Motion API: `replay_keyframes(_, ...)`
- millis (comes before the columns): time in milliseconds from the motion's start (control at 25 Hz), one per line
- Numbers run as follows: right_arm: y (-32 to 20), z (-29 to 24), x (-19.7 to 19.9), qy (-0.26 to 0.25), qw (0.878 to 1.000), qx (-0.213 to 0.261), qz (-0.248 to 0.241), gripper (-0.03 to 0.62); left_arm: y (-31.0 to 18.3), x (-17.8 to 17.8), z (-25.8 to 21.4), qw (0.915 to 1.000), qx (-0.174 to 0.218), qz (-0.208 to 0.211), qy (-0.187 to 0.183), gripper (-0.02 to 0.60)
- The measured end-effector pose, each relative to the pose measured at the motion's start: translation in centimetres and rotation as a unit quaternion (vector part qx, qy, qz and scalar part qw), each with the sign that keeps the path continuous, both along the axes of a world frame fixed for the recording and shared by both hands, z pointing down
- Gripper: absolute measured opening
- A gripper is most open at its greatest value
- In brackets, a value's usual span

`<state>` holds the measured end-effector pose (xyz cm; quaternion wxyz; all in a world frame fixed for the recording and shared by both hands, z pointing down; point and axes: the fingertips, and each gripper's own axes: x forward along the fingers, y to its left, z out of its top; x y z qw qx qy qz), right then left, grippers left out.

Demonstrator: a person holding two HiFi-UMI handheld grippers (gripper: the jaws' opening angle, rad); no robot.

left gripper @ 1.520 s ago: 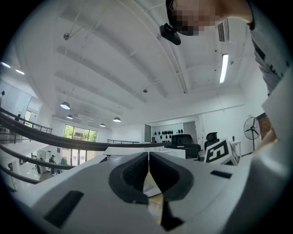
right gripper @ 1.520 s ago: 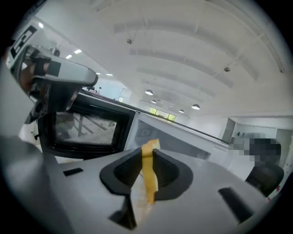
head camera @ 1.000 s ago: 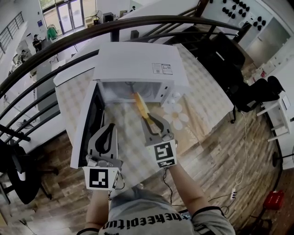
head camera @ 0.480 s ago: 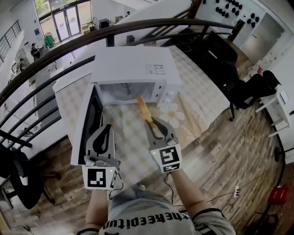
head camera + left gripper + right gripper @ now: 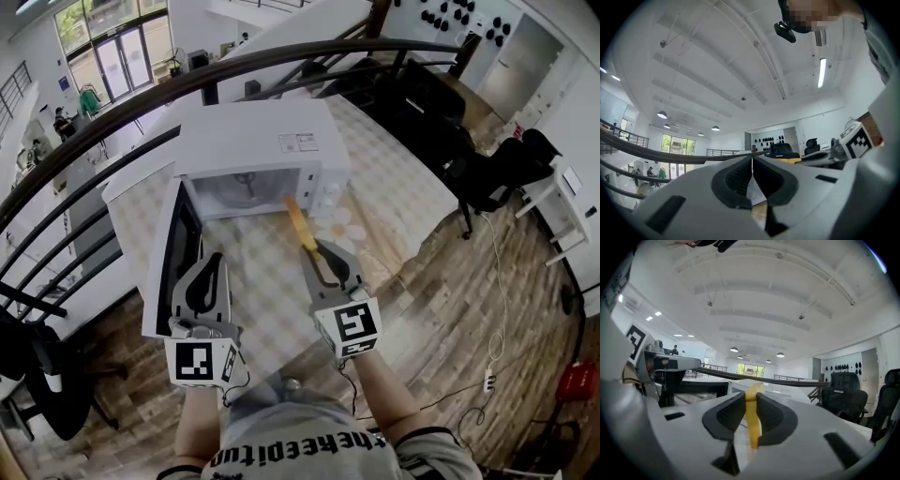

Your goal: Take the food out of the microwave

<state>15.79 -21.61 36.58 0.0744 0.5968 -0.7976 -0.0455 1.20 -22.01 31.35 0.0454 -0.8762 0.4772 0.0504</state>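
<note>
A white microwave [image 5: 262, 141] stands on the table with its door [image 5: 174, 246] swung open to the left. My right gripper [image 5: 311, 249] is shut on a long yellow strip of food [image 5: 300, 223], held just outside the oven's mouth above the tabletop. In the right gripper view the yellow food [image 5: 752, 420] stands upright, pinched between the two pads of the right gripper [image 5: 750, 401]. My left gripper [image 5: 215, 261] hovers beside the open door with nothing in it. Its jaws meet in the left gripper view, left gripper [image 5: 752, 161].
The table [image 5: 272, 281] has a pale checked cloth with a daisy print [image 5: 345, 225]. A dark curved railing [image 5: 112, 122] runs behind the microwave. Black office chairs [image 5: 487, 178] stand on the wooden floor at the right.
My right gripper has drawn the yellow food back out of the microwave's cavity and lifted it. The left gripper has risen slightly beside the door.
</note>
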Motion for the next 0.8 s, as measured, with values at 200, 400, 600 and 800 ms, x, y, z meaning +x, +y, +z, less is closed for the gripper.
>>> replay_keyframes(200,1.4,-1.1,0.9,-0.006,1.0,0.013,0.01,0.075,0.4,0.4,-0.3,1.0,0.0,0.004,-0.001,0.011)
replay_keyframes(400,2.8,-2.5,1.3,-0.016,0.999,0.025,0.014,0.075,0.9,0.4,-0.7,1.0,0.0,0.003,0.001,0.011)
replay_keyframes(600,4.1,-3.6,1.7,-0.027,0.999,0.037,0.019,0.075,1.6,0.4,-1.3,1.0,0.004,0.002,0.0,0.011)
replay_keyframes(800,5.4,-4.5,2.3,-0.042,0.998,0.048,0.027,0.075,2.4,0.4,-1.9,0.9999,0.011,0.001,0.0,0.011)
